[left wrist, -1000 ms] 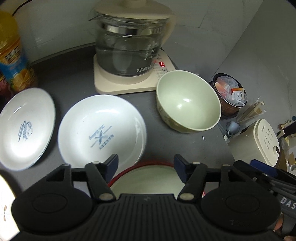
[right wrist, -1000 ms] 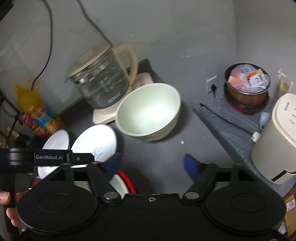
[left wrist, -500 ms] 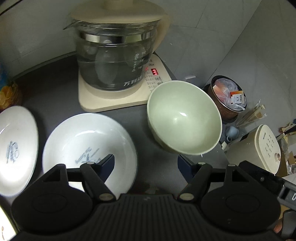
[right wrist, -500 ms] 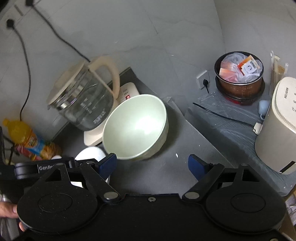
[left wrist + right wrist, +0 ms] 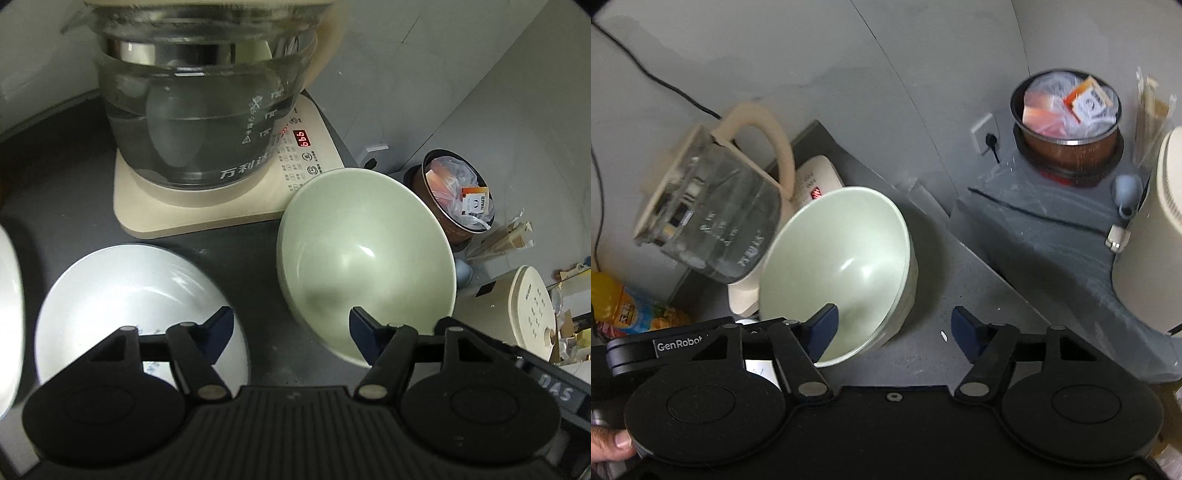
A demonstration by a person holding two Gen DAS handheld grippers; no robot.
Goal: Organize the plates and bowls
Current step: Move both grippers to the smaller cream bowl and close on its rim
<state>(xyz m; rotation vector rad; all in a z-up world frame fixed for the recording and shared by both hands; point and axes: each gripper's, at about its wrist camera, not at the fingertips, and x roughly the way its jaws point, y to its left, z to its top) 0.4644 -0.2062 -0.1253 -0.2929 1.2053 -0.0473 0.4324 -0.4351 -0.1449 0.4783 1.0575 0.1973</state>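
Dark grey counter (image 5: 66,177), running back to the wall. At its rear, a glass kettle (image 5: 199,92) on a cream heating base (image 5: 207,206), red digits lit on the panel. Off the counter's right edge, lower down: a brown bin (image 5: 456,195) lined with plastic and a cream appliance (image 5: 532,310).

In front of the kettle base, two pieces of crockery side by side and apart. Pale green bowl (image 5: 362,254) to the right, upright, just beside the base's near corner and close to the counter's right edge. White plate (image 5: 136,295) to the left, flat on the counter; sliver of a second white plate (image 5: 9,302) at the far left margin.

Left gripper (image 5: 291,328): jaws wide open, empty, straddling the strip of counter between plate and bowl; left fingertip over the plate's near edge, right fingertip over the bowl's near rim. Not clear whether either touches.

Right gripper (image 5: 892,326): also wide open and empty. Left fingertip inside the bowl's (image 5: 838,273) mouth, right fingertip outside over bare counter, so the bowl's near-right wall sits between the jaws.

Likely target: the green bowl. No long axis on a round bowl; the wall is the only grip. Right gripper better placed, already astride that wall, needing only to close. Risk: tipping toward the nearby counter edge.
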